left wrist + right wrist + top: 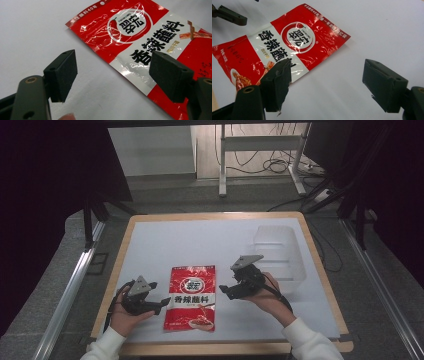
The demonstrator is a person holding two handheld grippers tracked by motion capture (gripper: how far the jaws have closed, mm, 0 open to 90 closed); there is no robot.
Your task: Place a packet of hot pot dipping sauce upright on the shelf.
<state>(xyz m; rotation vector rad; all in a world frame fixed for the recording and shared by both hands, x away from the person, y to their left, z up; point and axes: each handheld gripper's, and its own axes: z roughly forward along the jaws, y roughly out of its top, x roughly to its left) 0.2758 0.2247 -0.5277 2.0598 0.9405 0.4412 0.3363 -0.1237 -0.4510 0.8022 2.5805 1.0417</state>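
A red and white seasoning packet (191, 298) with black Chinese lettering lies flat on the white table top, near the front middle. My left gripper (162, 303) sits just left of the packet's left edge, jaws open and empty. In the left gripper view the packet (140, 37) lies ahead of my left gripper (112, 75), its edge between the two pads. My right gripper (225, 291) hovers just right of the packet, open and empty. In the right gripper view the packet (287, 47) lies to the left of my right gripper (327, 82).
A clear plastic bin (280, 252) stands at the right back of the white board (165, 245), behind the right hand. The table's wooden rim (210, 349) runs along the front. Metal rails flank the table on both sides.
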